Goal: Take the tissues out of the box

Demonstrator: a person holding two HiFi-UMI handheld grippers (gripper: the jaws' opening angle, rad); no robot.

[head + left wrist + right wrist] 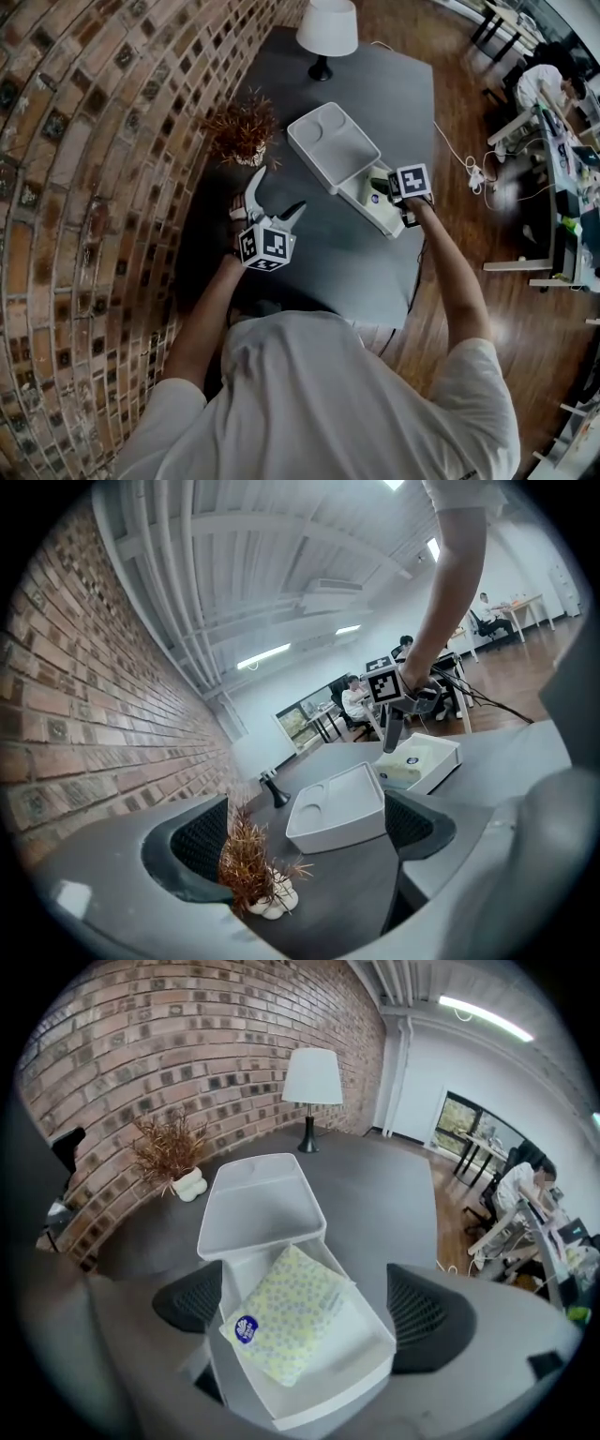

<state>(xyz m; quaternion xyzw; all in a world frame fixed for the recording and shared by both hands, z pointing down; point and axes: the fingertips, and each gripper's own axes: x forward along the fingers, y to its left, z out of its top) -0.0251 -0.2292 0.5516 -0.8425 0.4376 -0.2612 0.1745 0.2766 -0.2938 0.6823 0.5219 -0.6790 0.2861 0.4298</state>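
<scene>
A white box [375, 1372] stands on the dark table with its hinged lid [258, 1199] lying flat behind it. Inside lies a pale yellow dotted tissue pack [286, 1316] with a blue round sticker. My right gripper [309, 1307] hovers over the box, open, its pads [427, 1312] either side of the pack and clear of it. In the head view the right gripper [386, 190] is at the box [389, 220] and the left gripper [277, 192] stands open over the table to the lid's left. The left gripper [305, 846] holds nothing.
A dried plant in a white pot [242, 127] stands by the brick wall [84, 141], close to the left gripper. A white lamp [326, 28] is at the table's far end [394, 84]. A cable and plug strip [469, 169] lie on the wooden floor at right.
</scene>
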